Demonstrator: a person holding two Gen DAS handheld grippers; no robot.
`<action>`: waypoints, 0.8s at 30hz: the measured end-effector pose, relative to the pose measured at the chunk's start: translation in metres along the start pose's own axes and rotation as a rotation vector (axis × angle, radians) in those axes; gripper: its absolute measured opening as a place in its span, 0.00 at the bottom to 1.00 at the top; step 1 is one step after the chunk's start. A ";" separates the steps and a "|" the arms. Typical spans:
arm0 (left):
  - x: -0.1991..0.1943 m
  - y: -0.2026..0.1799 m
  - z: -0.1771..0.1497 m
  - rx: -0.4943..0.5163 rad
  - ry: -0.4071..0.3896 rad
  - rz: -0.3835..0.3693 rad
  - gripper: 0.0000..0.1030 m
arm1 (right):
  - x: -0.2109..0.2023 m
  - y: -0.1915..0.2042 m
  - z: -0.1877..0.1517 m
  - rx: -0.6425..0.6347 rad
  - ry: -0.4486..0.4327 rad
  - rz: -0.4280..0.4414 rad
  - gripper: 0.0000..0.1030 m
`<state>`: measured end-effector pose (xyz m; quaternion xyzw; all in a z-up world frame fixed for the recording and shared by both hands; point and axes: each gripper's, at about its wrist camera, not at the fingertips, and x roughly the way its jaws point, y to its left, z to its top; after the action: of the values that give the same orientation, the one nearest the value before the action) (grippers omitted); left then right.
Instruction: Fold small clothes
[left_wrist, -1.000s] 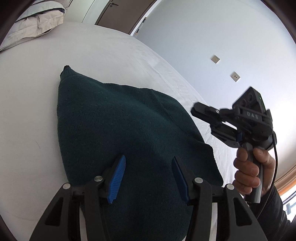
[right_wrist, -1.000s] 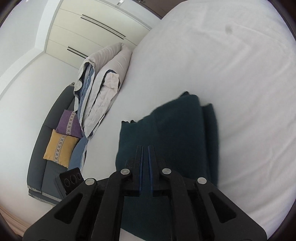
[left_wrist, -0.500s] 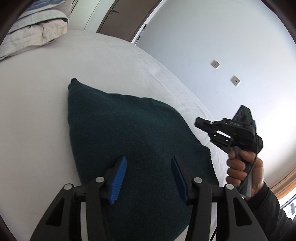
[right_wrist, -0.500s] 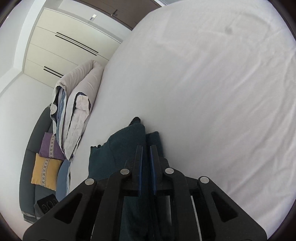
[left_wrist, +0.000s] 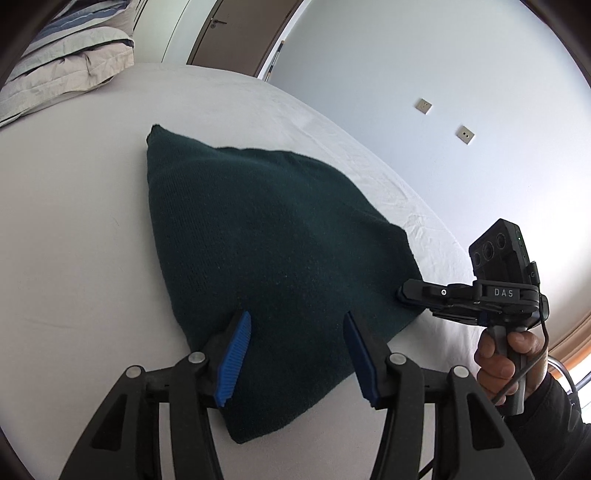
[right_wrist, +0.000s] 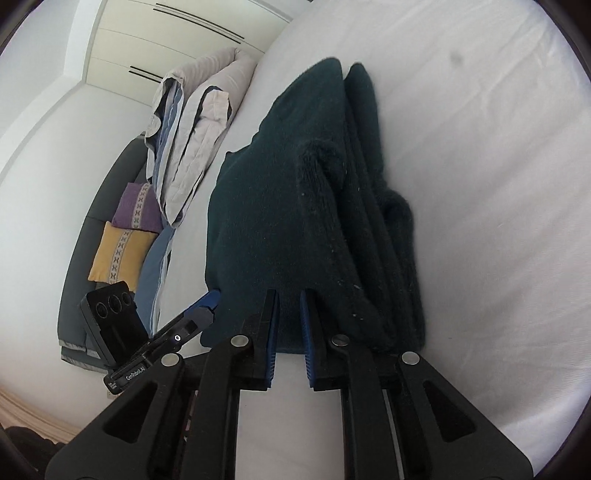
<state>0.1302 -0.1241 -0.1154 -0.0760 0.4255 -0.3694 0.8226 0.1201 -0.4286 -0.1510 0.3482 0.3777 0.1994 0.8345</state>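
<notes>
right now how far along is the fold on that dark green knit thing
Mostly done, it looks. The dark green knitted garment lies on the white bed sheet as a compact stack, with several folded layers showing along one edge. In hand: nothing. The left gripper is open above it, and the right gripper is slightly open at its corner. Possibly left: squaring the edges.

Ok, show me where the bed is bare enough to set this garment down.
Bare sheet lies left of the garment, between it and the bedding pile. More bare sheet stretches on the garment's other side. It is crowded at the near edge, where the open left gripper and the slightly open right gripper meet it.
</notes>
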 end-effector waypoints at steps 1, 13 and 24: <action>-0.007 0.001 0.004 0.000 -0.027 0.012 0.54 | -0.010 0.004 0.006 -0.021 -0.032 -0.016 0.14; 0.033 0.086 0.046 -0.320 0.079 -0.003 0.79 | 0.004 -0.021 0.092 0.059 -0.040 -0.165 0.74; 0.063 0.077 0.063 -0.348 0.155 0.003 0.45 | 0.084 0.011 0.109 -0.070 0.084 -0.323 0.29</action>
<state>0.2432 -0.1236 -0.1502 -0.1876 0.5453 -0.2936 0.7624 0.2568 -0.4182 -0.1327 0.2450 0.4561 0.0900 0.8508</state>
